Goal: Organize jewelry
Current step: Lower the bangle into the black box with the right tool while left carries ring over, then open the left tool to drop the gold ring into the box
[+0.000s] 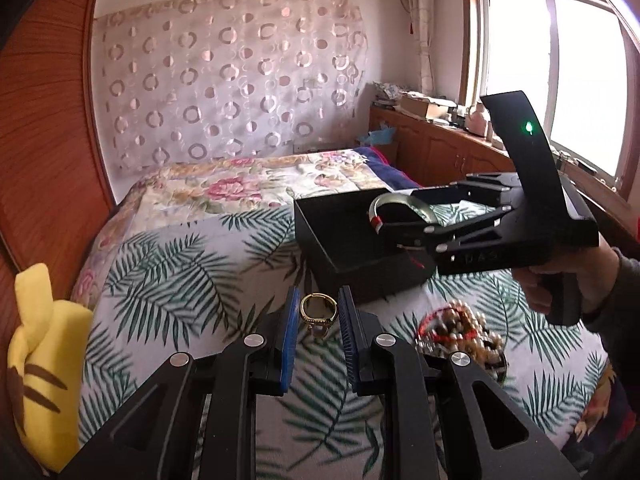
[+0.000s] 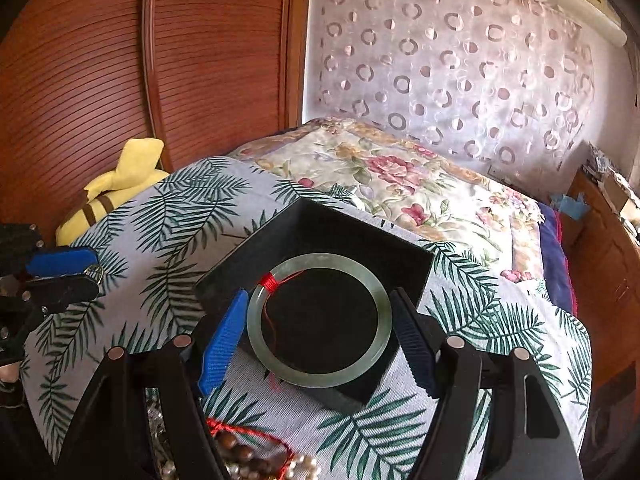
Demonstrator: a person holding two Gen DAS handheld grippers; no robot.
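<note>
we are carrying two pieces toward the black box [image 2: 320,236] that sits open-topped on the palm-leaf cloth [image 2: 160,216] spread over the bed.

our left hand-held gripper [image 1: 318,312] has its blue pads drawn in close on a small gold ring [image 1: 319,309], which stands upright between the tips with its stone hanging low. the pads look to be pinching it, though the contact on either side is hard to make out.

our right hand-held gripper [image 2: 320,332] stands wide, its pads pressed on opposite sides of the pale green bangle [image 2: 318,318]. the bangle lies roughly flat, its hole facing up toward the camera, a red thread [image 2: 269,280] tied at its far left edge. in the left wrist view, the same bangle [image 1: 400,206] hangs over the near right part of the box.

the relation that matters: the bangle is already above the box's opening, part of it over the near wall, so the right hand is much the nearer of the two. we judge it needs only a little more reach forward and a lowering before the pads spread. the ring is short of the box, which lies ahead and to the right of the left hand, so that hand has farther to go, and the right gripper stands in that path.

a heap of beads and pearls [image 1: 460,332] lies on the cloth nearer us, still to be sorted.
</note>
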